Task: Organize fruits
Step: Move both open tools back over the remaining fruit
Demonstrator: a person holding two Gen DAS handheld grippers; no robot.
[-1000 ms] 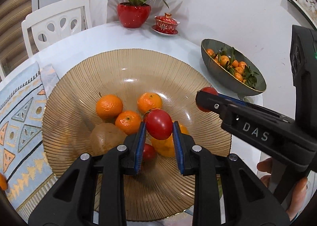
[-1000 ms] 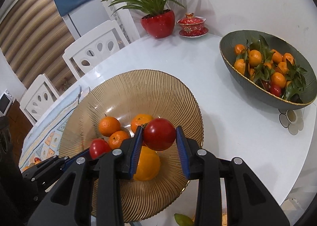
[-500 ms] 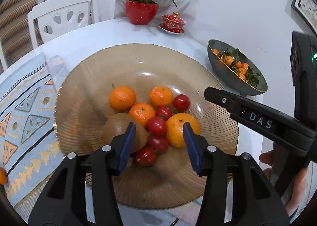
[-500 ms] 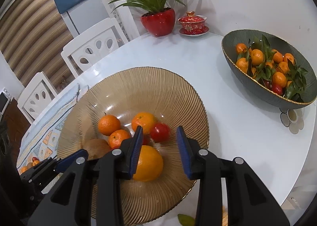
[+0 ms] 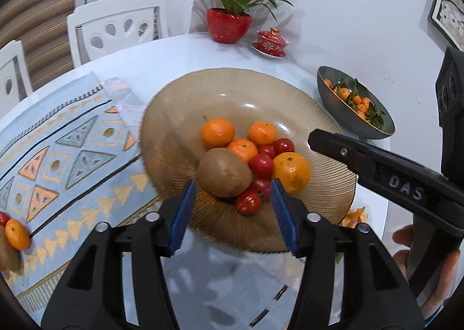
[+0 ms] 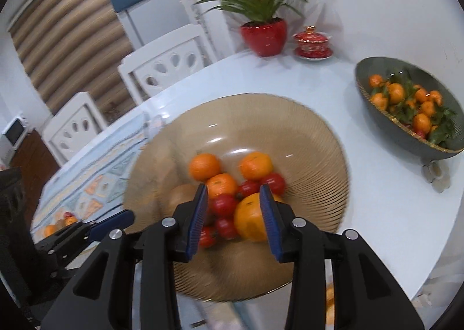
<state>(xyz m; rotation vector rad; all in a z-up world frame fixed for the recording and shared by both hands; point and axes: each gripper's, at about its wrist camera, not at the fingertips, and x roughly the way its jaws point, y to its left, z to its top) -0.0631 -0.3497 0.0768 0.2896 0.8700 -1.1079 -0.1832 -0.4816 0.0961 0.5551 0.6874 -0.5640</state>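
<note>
Currently all the fruit sits clustered in the middle of the wide ribbed amber glass bowl (image 5: 290, 92): three small orange mandarins (image 5: 218, 132), one larger orange (image 5: 292, 169), a brown kiwi (image 5: 224, 176) and five red cherry tomatoes (image 5: 262, 164). Kiwi touches the mandarins and tomatoes; the large orange is on the right of the pile, against the tomatoes.

Left gripper (image 5: 233, 214): blue-padded jaws spread wide, nothing between the pads, hovering over the near rim of the bowl. Right gripper (image 6: 235, 218): jaws also spread, empty, above the near side of the pile; in its own view the large orange and tomatoes show through the gap, no contact visible. Right gripper's black arm marked "DAS" crosses the left view on the right, with a person's hand (image 5: 435, 280) on its handle.

Bowl rests on a white round table (image 5: 179, 52), its left edge over a light blue patterned table runner (image 5: 72, 141). At the runner's near left end: another mandarin (image 5: 17, 233), a tomato and part of a kiwi, well apart from the bowl. Orange peel (image 5: 355, 215) lies just beside the bowl's right rim.

Farther right, a dark green oval bowl (image 6: 374, 69) holds small mandarins with leaves. At the back, a green plant in a red pot (image 5: 228, 24) and a red lidded cup on a saucer (image 5: 269, 41) beside it. White chairs (image 5: 116, 28) behind the table. Right view is motion-blurred.
</note>
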